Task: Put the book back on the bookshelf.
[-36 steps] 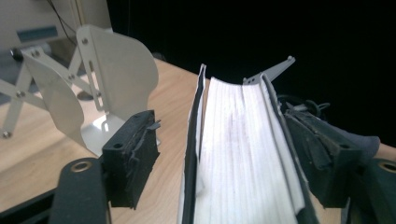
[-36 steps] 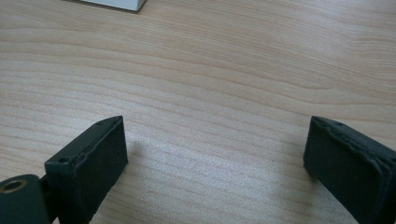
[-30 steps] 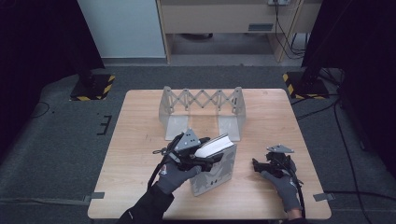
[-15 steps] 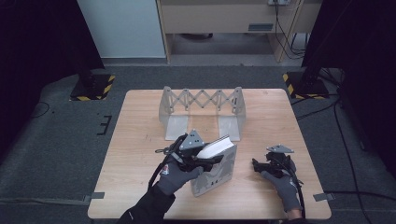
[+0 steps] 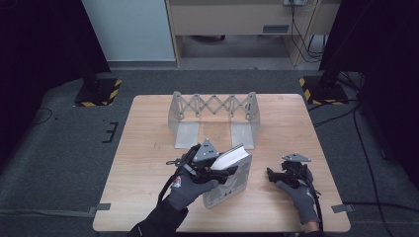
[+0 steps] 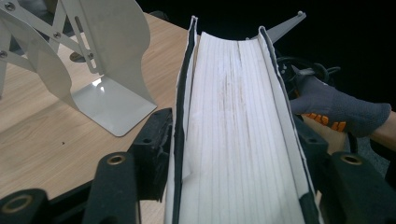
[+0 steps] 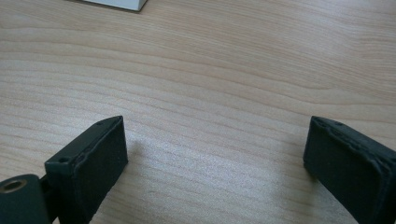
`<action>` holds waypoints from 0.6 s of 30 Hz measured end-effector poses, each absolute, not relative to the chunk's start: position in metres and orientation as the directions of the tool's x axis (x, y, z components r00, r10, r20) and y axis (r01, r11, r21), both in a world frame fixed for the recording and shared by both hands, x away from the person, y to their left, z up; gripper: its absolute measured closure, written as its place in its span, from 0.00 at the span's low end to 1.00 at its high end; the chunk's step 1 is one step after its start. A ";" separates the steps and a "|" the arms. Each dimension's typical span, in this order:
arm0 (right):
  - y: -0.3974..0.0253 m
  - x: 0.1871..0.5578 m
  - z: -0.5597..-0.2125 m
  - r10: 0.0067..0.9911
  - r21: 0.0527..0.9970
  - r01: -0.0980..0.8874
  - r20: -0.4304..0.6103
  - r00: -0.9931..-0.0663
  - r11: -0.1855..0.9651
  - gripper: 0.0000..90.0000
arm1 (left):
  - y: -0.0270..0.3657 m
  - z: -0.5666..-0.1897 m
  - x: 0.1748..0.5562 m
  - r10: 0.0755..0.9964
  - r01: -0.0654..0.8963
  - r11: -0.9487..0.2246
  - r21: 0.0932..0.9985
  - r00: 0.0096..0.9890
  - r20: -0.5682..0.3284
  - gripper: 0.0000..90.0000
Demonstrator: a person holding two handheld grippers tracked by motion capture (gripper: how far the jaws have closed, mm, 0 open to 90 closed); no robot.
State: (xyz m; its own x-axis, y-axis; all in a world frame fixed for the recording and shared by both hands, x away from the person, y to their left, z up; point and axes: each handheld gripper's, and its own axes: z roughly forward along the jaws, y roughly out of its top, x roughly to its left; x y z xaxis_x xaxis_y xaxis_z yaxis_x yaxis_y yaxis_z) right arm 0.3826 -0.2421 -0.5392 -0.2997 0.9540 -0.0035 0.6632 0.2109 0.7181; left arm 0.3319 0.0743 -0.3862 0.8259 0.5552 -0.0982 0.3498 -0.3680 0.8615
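While the left gripper (image 5: 232, 170) had its fingers clamped on the book (image 6: 233, 140), right gripper (image 5: 276, 176) sat open on the tabletop (image 5: 148, 148); I'd keep the book upright, easing it toward the rack (image 5: 213, 118).

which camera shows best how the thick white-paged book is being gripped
The left gripper view: the thick white-paged book sits clamped between the left gripper's black jaws, page edges facing the camera. The high view shows it small, held above the wooden table. The right gripper view tells nothing of the grip.
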 end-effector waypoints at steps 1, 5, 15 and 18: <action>-0.242 0.383 -0.539 0.954 0.719 0.662 -0.005 -0.301 0.212 0.07 | 0.074 -0.386 0.331 0.558 0.346 -0.365 0.864 0.824 -0.095 0.49; -0.242 0.383 -0.539 0.954 0.718 0.663 -0.004 -0.300 0.211 0.07 | 0.073 -0.387 0.328 0.573 0.337 -0.341 0.878 0.815 -0.090 0.54; -0.242 0.383 -0.539 0.954 0.719 0.662 -0.004 -0.301 0.212 0.07 | 0.085 -0.387 0.330 0.603 0.334 -0.284 0.899 0.791 -0.104 0.57; -0.242 0.383 -0.539 0.954 0.717 0.665 0.000 -0.301 0.209 0.07 | 0.100 -0.386 0.333 0.614 0.362 -0.243 0.900 0.775 -0.146 0.57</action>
